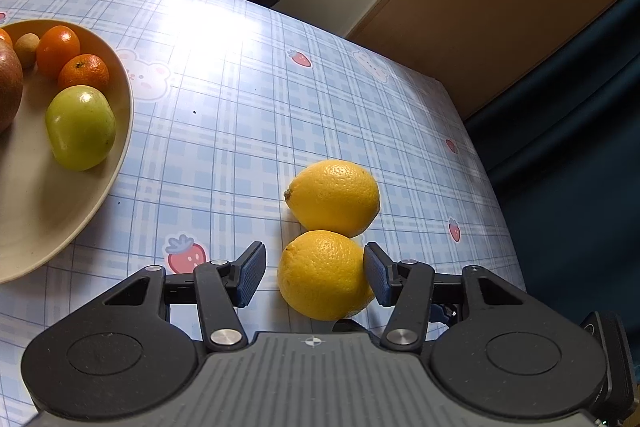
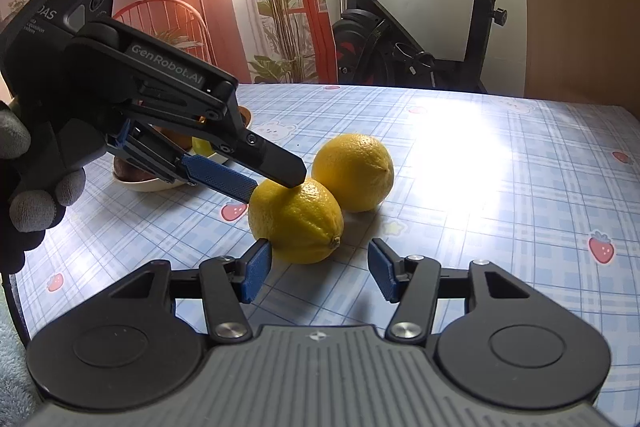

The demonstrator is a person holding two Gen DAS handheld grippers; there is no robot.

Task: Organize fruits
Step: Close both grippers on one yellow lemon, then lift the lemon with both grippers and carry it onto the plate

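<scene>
Near lemon (image 1: 323,275): on the checked tablecloth (image 1: 224,131), touching the far lemon (image 1: 334,197). We judge it firm, fairly heavy, with pebbled rind that should hold; best taken across its middle. Left gripper (image 1: 316,273): fingers apart around it, one pad against its side, the other clear, not clamped. Right gripper (image 2: 318,267): fingers apart, one pad beside the lemon, nothing between them. Plate (image 1: 120,147) of fruit sits to the left; open cloth lies between, the table edge beyond the lemons.
</scene>
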